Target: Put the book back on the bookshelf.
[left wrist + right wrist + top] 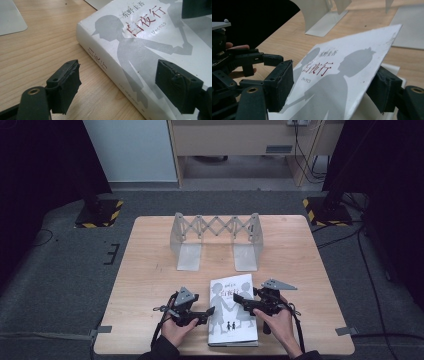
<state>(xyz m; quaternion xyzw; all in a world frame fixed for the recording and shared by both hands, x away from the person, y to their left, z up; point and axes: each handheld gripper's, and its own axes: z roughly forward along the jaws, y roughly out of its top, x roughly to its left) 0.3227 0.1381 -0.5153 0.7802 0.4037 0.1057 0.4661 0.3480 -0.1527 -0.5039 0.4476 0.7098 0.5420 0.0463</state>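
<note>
A white book (232, 310) with grey figures and red lettering lies flat by the table's front edge. My left gripper (206, 314) is at its left side and is open. In the left gripper view (117, 75), one pad (66, 85) is over the wood beside the spine and the other (176, 85) over the book's cover (150, 45). My right gripper (239, 300) comes in from the right, also open. In the right gripper view (334, 82), the book's front cover (352, 62) is raised at a slant between the jaws, its edge resting on the right pad (384, 87).
A grey expanding book rack (216, 240) with two flat foot plates stands at the middle back of the wooden table (150, 270). Stand feet striped yellow and black (100, 212) sit on the floor off the far corners. The book's near end almost reaches the table's front edge.
</note>
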